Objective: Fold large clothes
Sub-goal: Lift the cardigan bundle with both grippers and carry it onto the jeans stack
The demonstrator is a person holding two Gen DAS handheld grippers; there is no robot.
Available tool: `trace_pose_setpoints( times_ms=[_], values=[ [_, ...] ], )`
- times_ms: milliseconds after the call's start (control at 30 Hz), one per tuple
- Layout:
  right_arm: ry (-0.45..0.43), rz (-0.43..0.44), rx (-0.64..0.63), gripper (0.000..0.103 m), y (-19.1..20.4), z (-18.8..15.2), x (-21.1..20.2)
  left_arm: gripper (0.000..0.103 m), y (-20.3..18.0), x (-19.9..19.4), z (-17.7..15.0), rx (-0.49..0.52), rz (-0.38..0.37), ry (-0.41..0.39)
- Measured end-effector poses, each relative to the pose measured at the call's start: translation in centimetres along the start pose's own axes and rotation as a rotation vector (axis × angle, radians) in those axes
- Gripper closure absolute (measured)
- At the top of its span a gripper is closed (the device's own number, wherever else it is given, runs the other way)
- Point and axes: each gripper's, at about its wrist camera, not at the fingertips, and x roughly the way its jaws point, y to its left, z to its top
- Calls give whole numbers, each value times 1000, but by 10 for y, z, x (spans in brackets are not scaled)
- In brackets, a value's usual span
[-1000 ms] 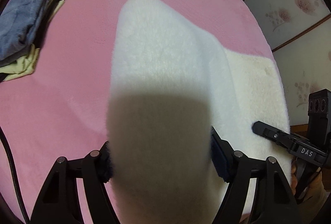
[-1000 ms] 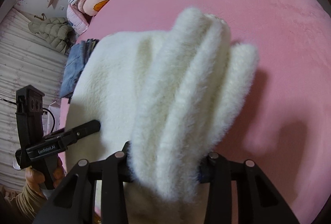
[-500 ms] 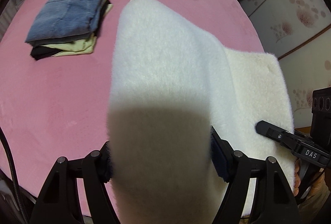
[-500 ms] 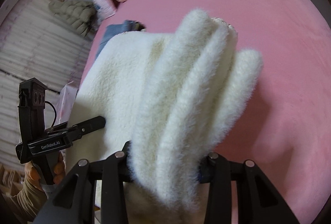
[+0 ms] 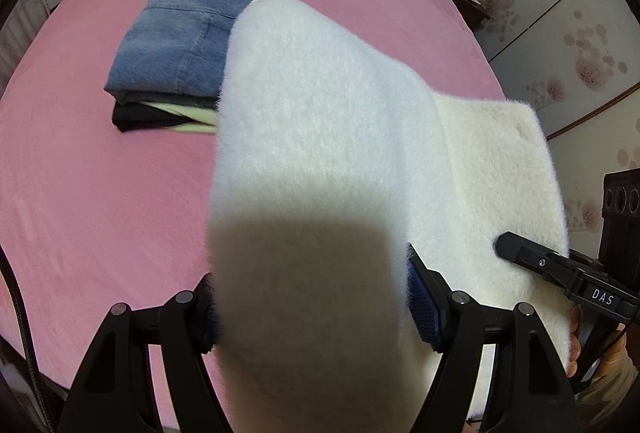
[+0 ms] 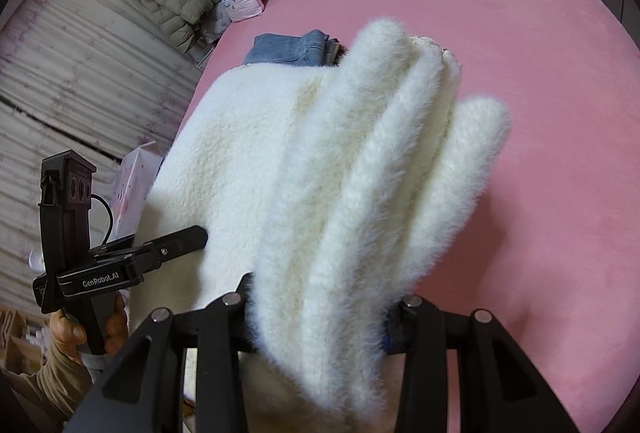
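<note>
Both hand-held grippers, left (image 5: pixel 312 317) and right (image 6: pixel 320 321), stay clamped on the fluffy white folded fleece garment (image 5: pixel 320 137); the stacked denim-topped folded clothes pile (image 5: pixel 176 49) now lies ahead, so placement seems near.

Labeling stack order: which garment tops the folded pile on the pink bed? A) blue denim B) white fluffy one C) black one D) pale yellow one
A: the blue denim lies on top of the folded pile, with the black and pale yellow layers beneath it; the white fluffy garment is gripped by both hand-held grippers, apart from the pile.
</note>
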Motion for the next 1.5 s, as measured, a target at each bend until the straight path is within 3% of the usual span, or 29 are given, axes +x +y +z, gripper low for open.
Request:
trace_pose_setpoints(
  times_ms=[133,333,567,700,867,1033,1133,1367,1500],
  values=[
    [-24,6,7,64,39,32,41,30,64,-2,51,23,11,-19],
    [-91,40,21,64,81,115,127,30,151,16,150,72,38,-90],
    [-164,50,26,64,96,211,215,30,231,66,259,105,36,-155],
    [-198,58,39,64,89,258,259,30,256,94,300,108,40,-174],
    [-164,40,77,63,71,282,303,26,281,133,316,98,70,-151],
    [-96,11,121,51,47,278,328,16,289,152,310,66,44,-162],
    [-75,-25,106,37,48,278,329,9,301,157,307,30,24,-149],
    [-21,-184,-30,36,79,277,312,8,282,147,298,110,131,-175],
    [-20,-223,-55,35,86,273,298,8,265,131,293,124,177,-182]
  ],
)
